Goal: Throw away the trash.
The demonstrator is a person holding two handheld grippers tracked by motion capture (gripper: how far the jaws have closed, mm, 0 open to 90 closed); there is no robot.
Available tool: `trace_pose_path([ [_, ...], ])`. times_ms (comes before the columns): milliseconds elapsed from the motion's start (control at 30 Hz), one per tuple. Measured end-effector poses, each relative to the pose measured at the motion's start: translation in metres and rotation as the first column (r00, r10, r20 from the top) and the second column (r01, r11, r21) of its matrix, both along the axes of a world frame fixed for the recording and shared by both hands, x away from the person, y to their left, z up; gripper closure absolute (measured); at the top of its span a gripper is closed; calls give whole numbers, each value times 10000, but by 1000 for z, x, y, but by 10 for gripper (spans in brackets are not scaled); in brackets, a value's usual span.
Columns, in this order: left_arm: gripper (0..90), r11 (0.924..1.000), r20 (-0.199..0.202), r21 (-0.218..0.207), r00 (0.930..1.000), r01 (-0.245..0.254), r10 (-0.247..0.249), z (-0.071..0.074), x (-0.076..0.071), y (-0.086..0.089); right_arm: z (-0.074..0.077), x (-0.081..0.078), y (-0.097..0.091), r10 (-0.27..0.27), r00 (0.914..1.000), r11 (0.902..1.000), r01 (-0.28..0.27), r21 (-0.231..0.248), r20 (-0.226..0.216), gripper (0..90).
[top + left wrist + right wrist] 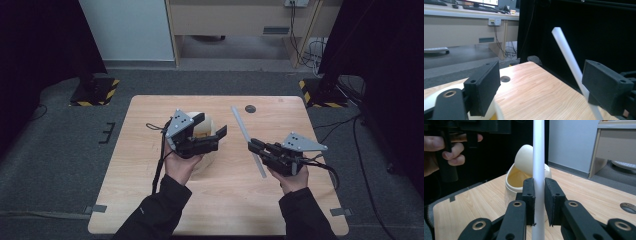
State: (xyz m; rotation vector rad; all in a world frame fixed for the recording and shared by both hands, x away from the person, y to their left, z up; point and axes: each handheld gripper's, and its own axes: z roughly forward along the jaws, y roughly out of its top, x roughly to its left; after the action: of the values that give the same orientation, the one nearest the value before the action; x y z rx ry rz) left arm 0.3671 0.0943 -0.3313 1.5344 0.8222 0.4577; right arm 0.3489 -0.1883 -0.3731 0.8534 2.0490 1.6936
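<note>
Black jaws of the right gripper (pixel 539 202) clamp a white plastic rod (pixel 538 157).
It looks light, stiff, slick; best gripped mid-length. Left gripper (pixel 212 137) hangs open over the cream lidded bin (pixel 524 173).

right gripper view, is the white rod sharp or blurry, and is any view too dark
Right gripper view: the white rod is evenly lit but a little soft, being close to the lens; the cream container behind is clearer. Left gripper view: the black curtain swallows detail, and the near jaw blocks blur. High view: the wooden table is evenly lit, the corners dark.
</note>
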Motion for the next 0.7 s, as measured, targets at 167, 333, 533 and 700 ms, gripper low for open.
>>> trace_pose_path([
  [167,180,9998,-97,-139,9998,155,-156,0,4,-9,-1,0,1,32,10000,10000,-32,0,-14,792],
  [333,222,9991,-137,-243,9993,344,-348,0,5,-19,-3,-1,3,111,9999,9999,-111,-2,-44,793],
  [533,282,9983,-163,-240,9984,529,-533,0,6,-25,-4,-2,5,211,9997,9998,-211,7,-79,793],
  [700,376,9975,-270,-161,9973,685,-690,-2,6,-30,-4,-2,6,274,9996,9996,-274,59,-56,793],
])
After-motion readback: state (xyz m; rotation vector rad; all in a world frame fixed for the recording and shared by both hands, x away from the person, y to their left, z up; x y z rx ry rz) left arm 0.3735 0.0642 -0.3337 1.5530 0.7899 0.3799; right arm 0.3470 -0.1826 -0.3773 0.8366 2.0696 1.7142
